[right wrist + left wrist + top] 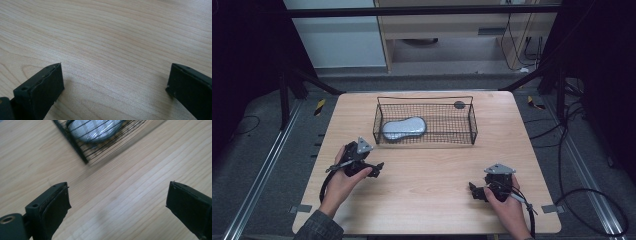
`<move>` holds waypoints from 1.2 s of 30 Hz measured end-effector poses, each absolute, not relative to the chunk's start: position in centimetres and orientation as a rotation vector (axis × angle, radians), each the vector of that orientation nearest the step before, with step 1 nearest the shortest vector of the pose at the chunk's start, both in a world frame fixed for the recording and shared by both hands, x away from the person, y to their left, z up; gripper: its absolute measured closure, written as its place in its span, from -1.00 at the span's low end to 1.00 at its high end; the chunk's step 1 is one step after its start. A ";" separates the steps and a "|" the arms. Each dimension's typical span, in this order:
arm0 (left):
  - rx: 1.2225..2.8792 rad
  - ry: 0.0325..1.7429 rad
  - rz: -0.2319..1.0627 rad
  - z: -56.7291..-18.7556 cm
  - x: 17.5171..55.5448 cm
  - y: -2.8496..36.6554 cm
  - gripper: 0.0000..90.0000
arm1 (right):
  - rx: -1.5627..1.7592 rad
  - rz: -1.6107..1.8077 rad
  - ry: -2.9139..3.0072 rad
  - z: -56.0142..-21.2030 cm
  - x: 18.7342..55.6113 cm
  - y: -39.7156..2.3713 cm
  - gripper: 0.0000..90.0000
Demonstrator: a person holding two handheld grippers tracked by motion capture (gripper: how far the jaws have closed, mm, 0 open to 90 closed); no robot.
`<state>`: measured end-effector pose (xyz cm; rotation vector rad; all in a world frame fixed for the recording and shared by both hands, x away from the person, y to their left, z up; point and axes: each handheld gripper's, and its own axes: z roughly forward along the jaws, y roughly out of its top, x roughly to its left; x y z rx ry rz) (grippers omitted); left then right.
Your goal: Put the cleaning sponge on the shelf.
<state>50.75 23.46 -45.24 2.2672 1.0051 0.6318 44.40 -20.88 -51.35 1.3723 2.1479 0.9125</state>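
My left gripper (374, 165) sits low over the wooden table (427, 170), jaws spread wide with nothing between them but bare wood grain. Ahead of those jaws and a little to their left stands the black wire basket (424, 121), near but not touching; in the left gripper view its nearest corner (83, 160) lies just beyond my fingertips, with a strip of open wood between. The basket's rim and thin handle bar stand above the tabletop, walled all round with mesh, open only at the top.

My right gripper (475, 190) rests near the table's front edge, jaws likewise released and wide apart, holding nothing; the right gripper view shows plain wood (112, 50) between and beyond them. The basket is well apart from these jaws, ahead and off towards my left hand. Between my two grippers the tabletop lies open. Close behind my right hand (507, 202) the front edge of the table drops away.

The thing nearest my left jaws is the silvery-grey pouch (404, 128), a rounded, peanut-like shape lying flat on the basket floor at its left end. Through the mesh it looks glossy and crinkled (93, 130), catching light in pale streaks.
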 end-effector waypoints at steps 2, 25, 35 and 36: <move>2.263 1.039 0.642 -45.5 50.8 24.2 -0.90 | 1.373 0.912 2.147 -51.4 44.4 -20.9 -0.98; 2.184 1.274 0.562 -48.9 52.3 28.8 -0.90 | 1.373 0.913 2.148 -51.4 44.4 -20.9 -0.98; 2.154 1.320 0.541 -49.7 53.0 29.6 -0.91 | 1.375 0.914 2.148 -51.4 44.4 -20.9 -0.98; 2.150 1.321 0.535 -49.8 53.1 29.6 -0.91 | 1.375 0.914 2.147 -51.4 44.4 -20.9 -0.98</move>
